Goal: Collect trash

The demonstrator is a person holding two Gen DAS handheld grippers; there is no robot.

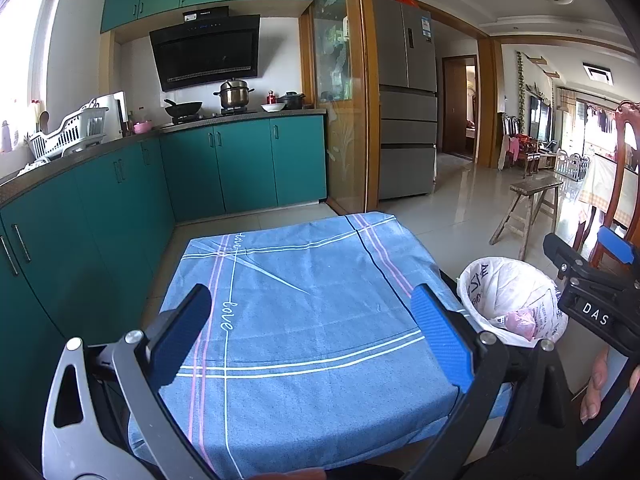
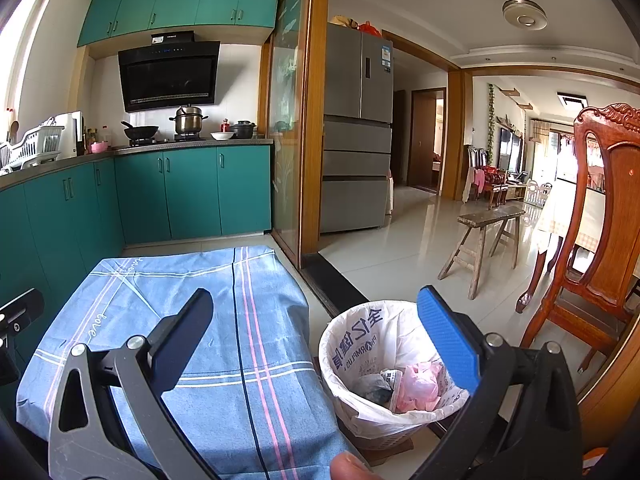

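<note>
With both the left hand-held gripper (image 1: 312, 336) and the right hand-held gripper (image 2: 328, 344) spread and empty above the bare blue cloth (image 1: 304, 320) on the desk, and the trash (image 2: 416, 388) lying in the lined bin (image 2: 360, 360) beside it, a careless swing could tip that light bin.

bin (image 2: 372, 360) mouth open above, chair (image 2: 592, 240) beside
</note>
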